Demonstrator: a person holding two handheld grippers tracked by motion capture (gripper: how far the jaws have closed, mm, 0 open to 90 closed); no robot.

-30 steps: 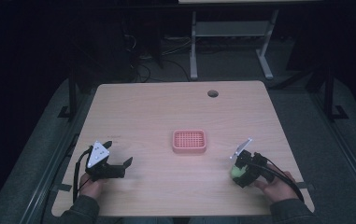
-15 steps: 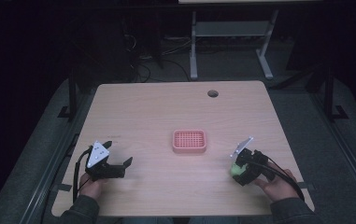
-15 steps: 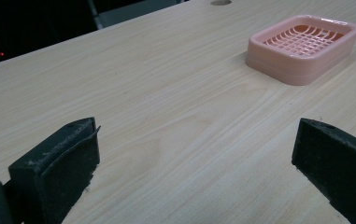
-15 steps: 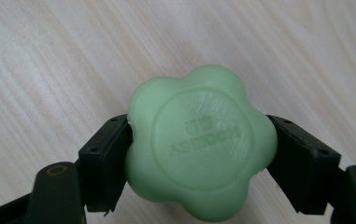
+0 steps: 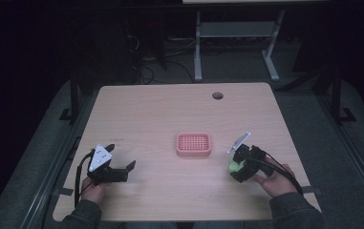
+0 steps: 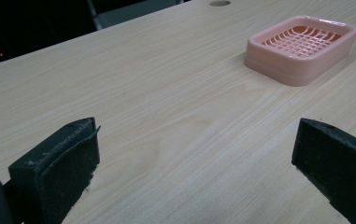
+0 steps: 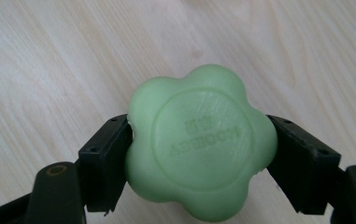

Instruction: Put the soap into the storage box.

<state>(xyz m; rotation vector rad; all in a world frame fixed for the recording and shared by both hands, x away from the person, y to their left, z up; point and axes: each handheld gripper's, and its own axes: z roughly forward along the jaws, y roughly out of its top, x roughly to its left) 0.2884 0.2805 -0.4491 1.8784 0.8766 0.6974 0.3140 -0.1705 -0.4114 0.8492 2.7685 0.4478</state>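
Dark room, light wood table with a cable hole near the far edge; a desk frame stood in the gloom behind it.

Right gripper sat at the near right of the table, jaws clamped on a green flower-shaped soap. In the right gripper view the jaws pinched it across two opposite sides, embossed face toward the camera, table grain behind it. I couldn't tell from these views whether it was touching the wood or held just off it. Gripping across the waist between lobes probably stopped it from slipping out, since soap is slick and rounded.

Pink soap dish sat mid-table, empty, grid floor visible, to the left of the right gripper and apart from it. The left gripper view showed it ahead and to the right.

Left gripper sat at the near left, jaws spread wide with nothing between them, only bare wood. It looked parked clear of the dish so the right hand had a free path.

My read: soap was secured and the next move was a short carry left to set it in the dish. Main risk was the soap squirting out if the grip got tighter.
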